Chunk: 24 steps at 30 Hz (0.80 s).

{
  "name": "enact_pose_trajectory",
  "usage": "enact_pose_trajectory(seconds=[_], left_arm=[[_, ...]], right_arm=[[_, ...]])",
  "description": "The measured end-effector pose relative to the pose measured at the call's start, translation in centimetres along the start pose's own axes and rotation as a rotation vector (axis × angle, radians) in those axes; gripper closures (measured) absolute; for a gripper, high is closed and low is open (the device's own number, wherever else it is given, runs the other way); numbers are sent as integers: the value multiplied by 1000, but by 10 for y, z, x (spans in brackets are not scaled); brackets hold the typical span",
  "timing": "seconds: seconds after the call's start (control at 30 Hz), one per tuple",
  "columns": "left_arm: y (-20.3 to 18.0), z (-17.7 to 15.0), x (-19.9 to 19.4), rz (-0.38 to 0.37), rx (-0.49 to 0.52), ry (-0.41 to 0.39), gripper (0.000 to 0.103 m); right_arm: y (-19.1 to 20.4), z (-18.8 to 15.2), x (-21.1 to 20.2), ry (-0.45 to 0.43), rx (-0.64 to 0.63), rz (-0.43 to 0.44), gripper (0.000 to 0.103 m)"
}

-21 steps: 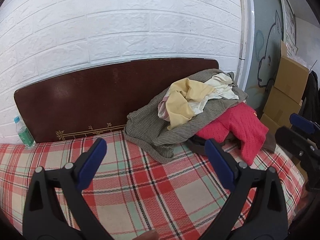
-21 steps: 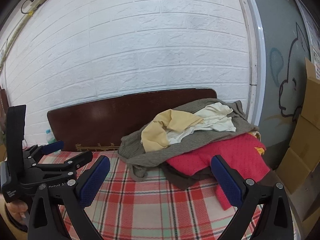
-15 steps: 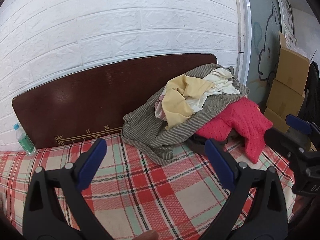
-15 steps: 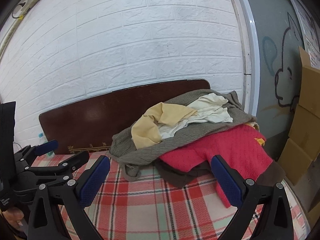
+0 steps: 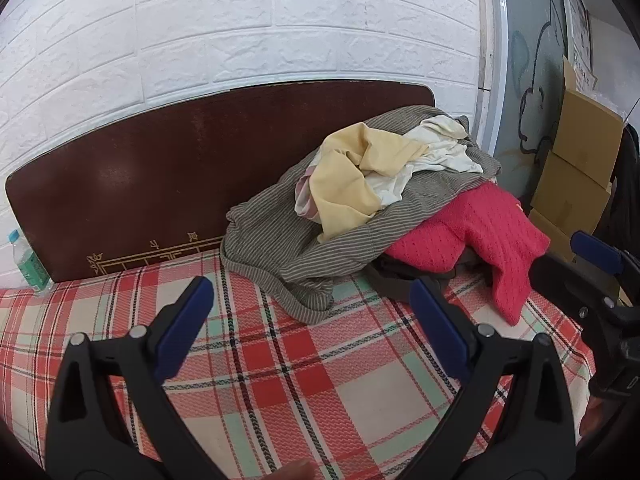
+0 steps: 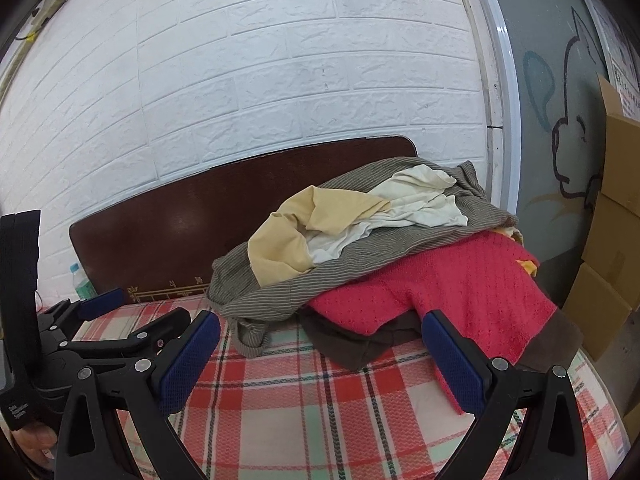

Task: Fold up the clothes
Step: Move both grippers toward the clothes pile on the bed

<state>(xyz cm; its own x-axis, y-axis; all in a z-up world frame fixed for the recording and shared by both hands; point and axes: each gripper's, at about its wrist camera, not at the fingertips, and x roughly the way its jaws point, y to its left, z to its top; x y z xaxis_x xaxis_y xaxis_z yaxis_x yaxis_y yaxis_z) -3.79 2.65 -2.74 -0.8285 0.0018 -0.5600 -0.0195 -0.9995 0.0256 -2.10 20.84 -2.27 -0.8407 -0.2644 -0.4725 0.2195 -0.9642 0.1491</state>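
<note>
Sprawling clothes pile [image 6: 372,256] — crumpled, striped grey over red.

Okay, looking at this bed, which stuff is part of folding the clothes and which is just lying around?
For the job:
striped grey garment
yellow garment
white garment
red knit
dark brown garment
plaid bed cover

Just lying about:
water bottle
cardboard boxes
headboard

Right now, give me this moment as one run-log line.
stage: approach | left gripper: open, empty | right gripper: open, empty | clothes pile: unfolded on plaid bed
</note>
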Motion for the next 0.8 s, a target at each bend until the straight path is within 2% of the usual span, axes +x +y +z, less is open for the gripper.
enact_pose_trajectory(seconds=[0.8], left_arm=[[-4, -7, 12, 16, -11, 27, 4]], right_arm=[[1, -8, 7, 12, -14, -21, 0]])
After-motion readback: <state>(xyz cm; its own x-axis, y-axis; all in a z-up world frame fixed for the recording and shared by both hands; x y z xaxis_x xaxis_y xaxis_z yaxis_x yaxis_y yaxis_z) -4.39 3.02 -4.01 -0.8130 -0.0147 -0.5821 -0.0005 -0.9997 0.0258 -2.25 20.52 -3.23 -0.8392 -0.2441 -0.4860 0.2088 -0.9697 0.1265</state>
